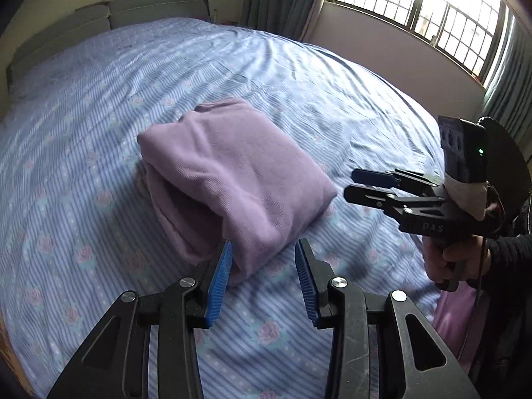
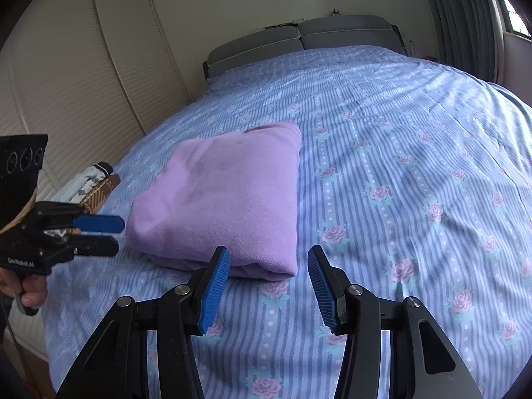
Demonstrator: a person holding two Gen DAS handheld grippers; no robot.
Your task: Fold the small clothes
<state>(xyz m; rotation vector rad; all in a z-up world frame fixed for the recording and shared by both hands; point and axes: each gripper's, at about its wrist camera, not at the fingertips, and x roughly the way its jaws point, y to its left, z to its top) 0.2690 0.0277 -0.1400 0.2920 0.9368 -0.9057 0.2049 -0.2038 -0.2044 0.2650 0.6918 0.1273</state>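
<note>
A lilac garment (image 1: 232,179) lies folded into a thick rectangle on the bed; it also shows in the right wrist view (image 2: 226,196). My left gripper (image 1: 262,249) is open and empty, just short of the bundle's near corner. My right gripper (image 2: 268,256) is open and empty, close in front of the bundle's near edge. The right gripper also shows in the left wrist view (image 1: 352,184), off the bundle's right side, jaws apart. The left gripper shows in the right wrist view (image 2: 114,232), off the bundle's left side.
The bed (image 2: 415,153) has a blue striped sheet with roses and a grey headboard (image 2: 299,43). More small clothes (image 2: 89,183) lie at the bed's left edge by louvred closet doors (image 2: 83,76). A barred window (image 1: 415,10) is on the right.
</note>
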